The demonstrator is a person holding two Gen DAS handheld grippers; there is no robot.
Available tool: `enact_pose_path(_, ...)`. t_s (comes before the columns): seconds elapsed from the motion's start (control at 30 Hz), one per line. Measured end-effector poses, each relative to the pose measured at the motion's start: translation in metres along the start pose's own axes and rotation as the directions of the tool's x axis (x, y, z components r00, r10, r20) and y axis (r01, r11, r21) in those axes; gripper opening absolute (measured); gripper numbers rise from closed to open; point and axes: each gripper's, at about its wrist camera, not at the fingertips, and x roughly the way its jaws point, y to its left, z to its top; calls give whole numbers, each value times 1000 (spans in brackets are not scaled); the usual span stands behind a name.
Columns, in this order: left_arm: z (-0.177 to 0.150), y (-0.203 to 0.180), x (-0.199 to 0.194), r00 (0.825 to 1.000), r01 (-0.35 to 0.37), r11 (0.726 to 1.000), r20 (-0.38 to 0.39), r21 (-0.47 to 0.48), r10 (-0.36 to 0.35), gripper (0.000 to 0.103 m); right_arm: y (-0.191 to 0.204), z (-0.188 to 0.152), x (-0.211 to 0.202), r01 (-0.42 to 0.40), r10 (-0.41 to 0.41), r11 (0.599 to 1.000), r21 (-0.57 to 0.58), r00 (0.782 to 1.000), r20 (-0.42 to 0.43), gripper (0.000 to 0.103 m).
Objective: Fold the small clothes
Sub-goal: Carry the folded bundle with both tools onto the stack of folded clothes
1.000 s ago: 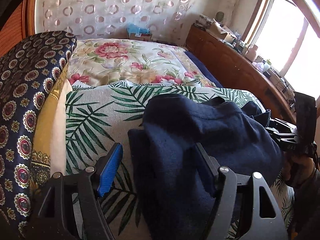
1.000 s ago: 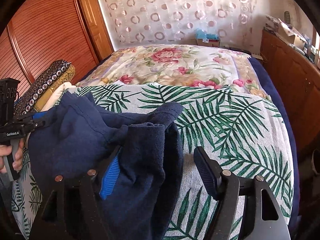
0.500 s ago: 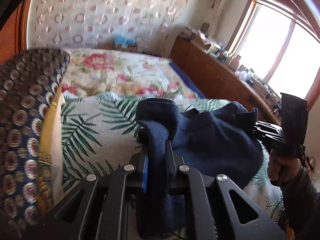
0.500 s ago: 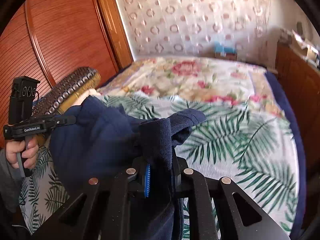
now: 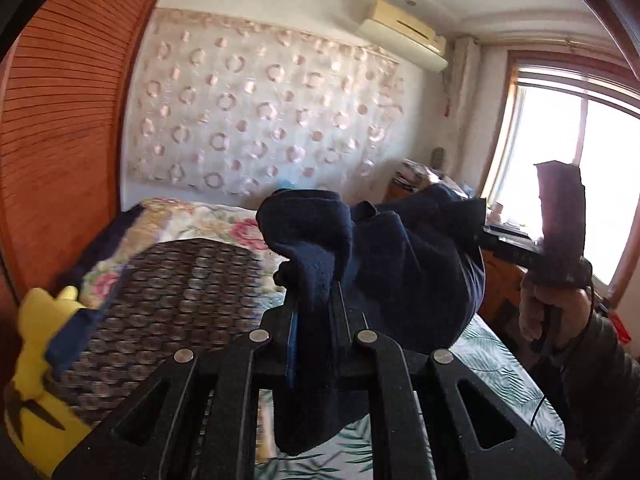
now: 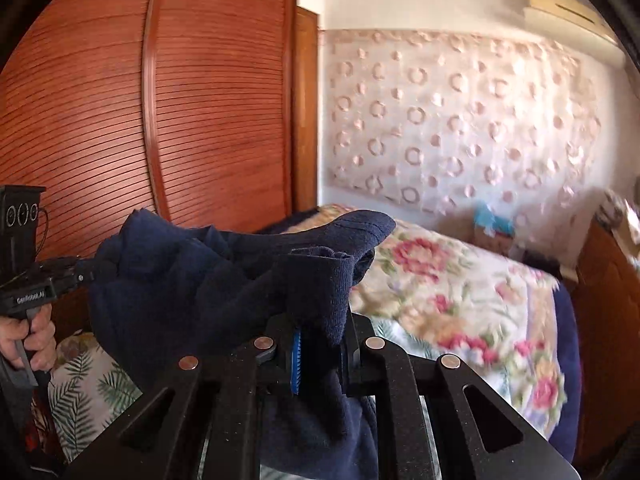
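Both grippers have risen since the earlier frame, lifting the garment [image 5: 404,264] clear of the bed [image 6: 460,308]. Left gripper [image 5: 316,320] and right gripper [image 6: 320,344] each have jaws closed on a bunched navy edge. To spread the sagging cloth well, draw them apart evenly, keeping both edges level before lowering.

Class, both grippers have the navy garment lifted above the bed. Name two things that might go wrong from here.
1. The left gripper and right gripper each pinch a bunched wad of the navy garment, not a clean edge, so it may hang twisted and fold unevenly.
2. The garment sags between the grippers over the palm-leaf bedspread; lowered like this, it could land crumpled.
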Motion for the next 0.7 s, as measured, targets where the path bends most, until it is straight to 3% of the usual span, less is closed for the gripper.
enact_pose_path(0.3, -31, 88, -7, 993, -114, 977, -32, -181, 110, 12, 62, 55, 110, -59, 47, 970, -234, 997, -60, 13)
enact_pose_path(0.7, -60, 98, -19, 983, -183, 957, -54, -225, 175, 12, 96, 102, 220, -167, 128, 940, -297, 981, -145, 14)
